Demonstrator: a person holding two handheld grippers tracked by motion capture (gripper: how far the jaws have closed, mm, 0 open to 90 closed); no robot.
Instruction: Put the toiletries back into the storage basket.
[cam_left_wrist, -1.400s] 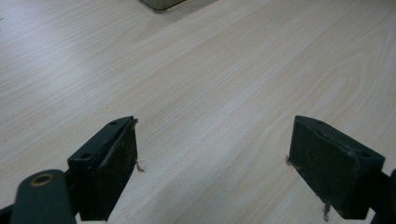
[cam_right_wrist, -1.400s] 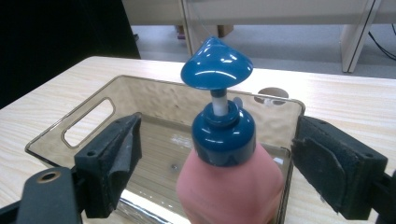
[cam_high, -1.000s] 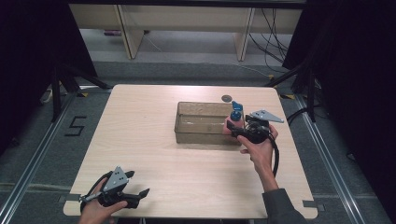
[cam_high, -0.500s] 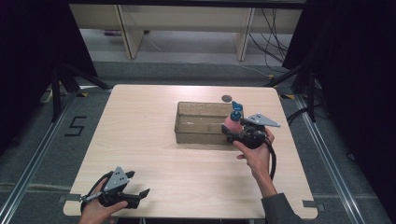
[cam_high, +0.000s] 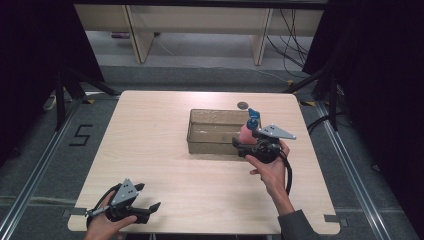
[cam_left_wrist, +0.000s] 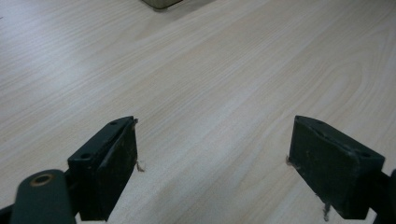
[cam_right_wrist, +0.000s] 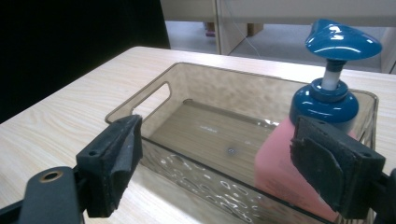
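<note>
A pink soap bottle (cam_high: 247, 133) (cam_right_wrist: 280, 163) with a blue pump head (cam_right_wrist: 343, 39) stands upright inside the clear brown bin (cam_high: 210, 147) (cam_right_wrist: 196, 172), at its right end. My right gripper (cam_high: 239, 147) (cam_right_wrist: 217, 128) is open just outside the bin's near wall, jaws wide apart and pointing across the bin. The bottle sits beyond the right jaw, and nothing is between the jaws. My left gripper (cam_high: 148, 196) (cam_left_wrist: 215, 122) rests open at the table's front left corner, over bare wood.
A small dark round disc (cam_high: 243, 105) lies on the table behind the bin. A corner of the bin (cam_left_wrist: 161, 3) shows at the top of the left gripper view. Black frame legs and cables stand around the table (cam_high: 150, 130).
My right gripper has drawn back a little from the bin toward the person. The bottle stays at the bin's right end. The left gripper has not moved.
</note>
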